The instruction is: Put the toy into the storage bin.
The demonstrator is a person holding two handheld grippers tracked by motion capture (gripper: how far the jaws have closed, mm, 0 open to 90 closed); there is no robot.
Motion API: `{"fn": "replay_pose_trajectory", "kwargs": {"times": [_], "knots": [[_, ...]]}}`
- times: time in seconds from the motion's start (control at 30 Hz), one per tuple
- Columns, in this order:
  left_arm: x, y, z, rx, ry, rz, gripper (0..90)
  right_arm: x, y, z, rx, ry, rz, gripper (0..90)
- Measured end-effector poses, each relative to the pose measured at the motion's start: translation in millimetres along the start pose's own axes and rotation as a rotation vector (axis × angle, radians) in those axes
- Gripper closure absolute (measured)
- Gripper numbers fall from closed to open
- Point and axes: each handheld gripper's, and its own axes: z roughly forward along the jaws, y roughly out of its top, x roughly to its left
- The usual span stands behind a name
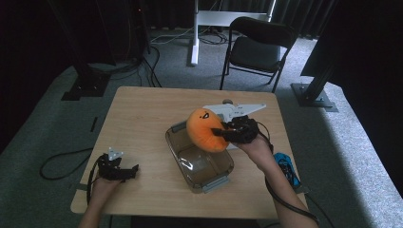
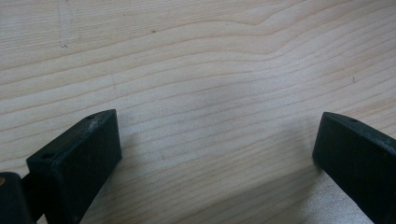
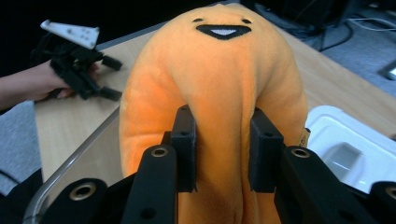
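Note:
An orange plush toy with a black smiling face [image 1: 205,129] hangs over the far end of a clear brown-tinted plastic container [image 1: 199,166] at the table's middle. My right gripper [image 1: 220,133] is shut on the toy from the right. In the right gripper view both jaws press deep into the plush toy [image 3: 219,70], and my right gripper [image 3: 224,123] holds it above the container rim [image 3: 70,158]. My left gripper [image 1: 133,171] rests open near the front left of the table. My left gripper [image 2: 217,135] has its jaws wide apart over bare wood.
A white lid [image 3: 350,149] lies on the table just right of the container. A blue object [image 1: 287,167] sits by the table's right edge. A black folding chair [image 1: 259,47] stands beyond the far edge. My left gripper [image 3: 93,74] lies across the table.

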Motion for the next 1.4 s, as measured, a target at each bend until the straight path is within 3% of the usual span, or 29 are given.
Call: {"fn": "replay_pose_trajectory", "kwargs": {"times": [0.17,0.4,0.67,1.13,1.4], "knots": [[0.0,0.0,0.0,0.001,0.0,0.0,1.5,8.3,-3.4,9.0,0.02,0.058,-0.018,68.2],[-0.1,0.0,0.0,0.001,0.0,-0.002,1.5,25.3,-13.4,22.7,0.092,0.081,-0.065,68.2],[0.0,0.0,-0.1,0.002,-0.001,0.0,1.5,35.1,-32.7,36.4,0.154,0.104,-0.077,67.9],[0.0,0.0,-0.1,0.002,-0.001,-0.001,1.5,35.3,-50.0,57.4,0.251,0.124,-0.067,66.8],[-0.1,0.0,0.0,0.001,-0.001,-0.002,1.5,34.1,-49.1,64.1,0.298,0.135,-0.056,63.2]]}}
